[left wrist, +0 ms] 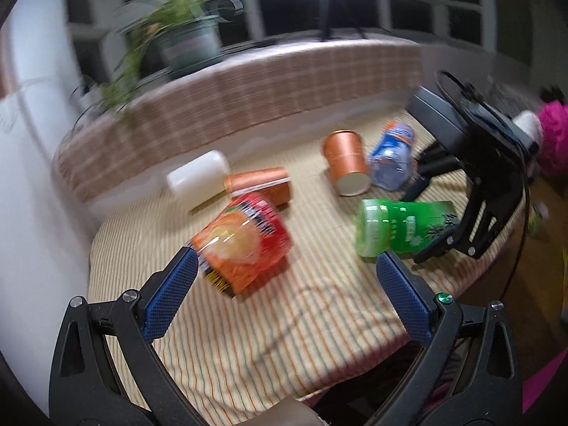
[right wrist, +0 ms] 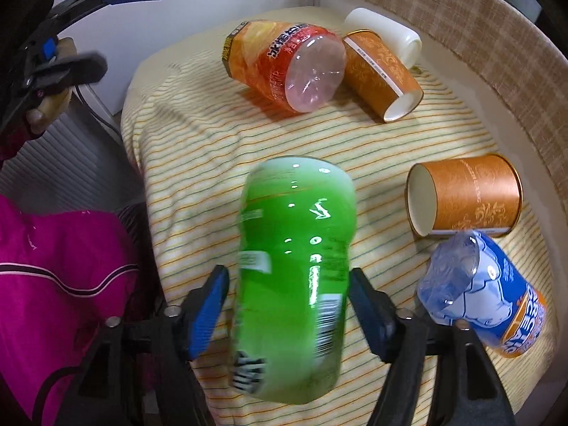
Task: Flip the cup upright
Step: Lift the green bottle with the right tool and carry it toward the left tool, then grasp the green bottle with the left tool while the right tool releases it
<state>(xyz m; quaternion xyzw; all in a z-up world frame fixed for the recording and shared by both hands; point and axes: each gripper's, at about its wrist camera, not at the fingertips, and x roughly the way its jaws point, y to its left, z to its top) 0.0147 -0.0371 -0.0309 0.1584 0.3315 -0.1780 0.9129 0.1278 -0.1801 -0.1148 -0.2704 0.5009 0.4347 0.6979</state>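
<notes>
Several cups lie on their sides on a striped cloth (left wrist: 284, 337). A green cup (right wrist: 294, 269) lies between the fingers of my right gripper (right wrist: 287, 305); the pads sit at its sides, contact unclear. It also shows in the left wrist view (left wrist: 401, 227) with the right gripper (left wrist: 440, 245) at its end. My left gripper (left wrist: 287, 269) is open above the cloth, its left fingertip (left wrist: 184, 266) beside a red-orange cup (left wrist: 245, 245), which also shows in the right wrist view (right wrist: 287, 64).
Two orange paper cups (right wrist: 465, 195) (right wrist: 383, 71), a white cup (right wrist: 387, 32) and a blue cup (right wrist: 486, 294) lie on the cloth. A checked ledge (left wrist: 248, 96) with a potted plant (left wrist: 177, 35) runs behind. A pink garment (right wrist: 64, 269) hangs at the table's near edge.
</notes>
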